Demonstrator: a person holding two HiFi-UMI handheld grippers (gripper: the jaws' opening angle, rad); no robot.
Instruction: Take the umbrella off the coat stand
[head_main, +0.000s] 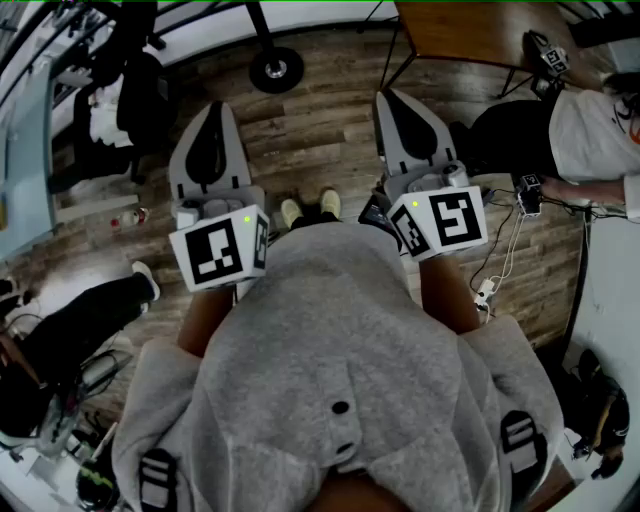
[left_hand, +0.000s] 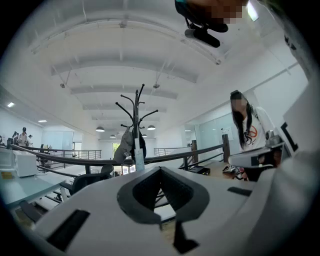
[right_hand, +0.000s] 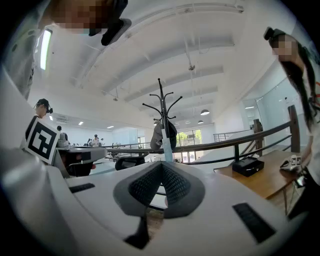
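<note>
Left gripper (left_hand: 160, 169), white shell with dark padded jaws: clenched tip to tip, nothing between them, held level and aimed at the stand.

Black metal coat stand (left_hand: 136, 120), slim pole with curved branching pegs: upright, well apart from both grippers, beyond a dark railing.
- Grey soft hanging piece (left_hand: 125, 147), perhaps a cap or bag: on the stand's left side. A darker piece hangs behind the pole.
- Pale blue narrow folded umbrella (left_hand: 139, 159): hangs straight down just beside the pole, below the pegs. Too small to tell which peg carries it, or by what loop or handle.
 - Handling, as judged: light; stiff along the shaft; the folded cloth soft and likely slippery, so it may slide under the pads.
 - Hold, as judged: the firm upper end near the peg, then lift to clear the hook.

Right gripper (right_hand: 161, 165), same make: jaws pressed together, empty, level.

Black closed case (right_hand: 248, 166), rectangular: sits on a brown wooden desk (right_hand: 270, 185) at the right. Lid shut, contents not visible. No open container in view.
</note>
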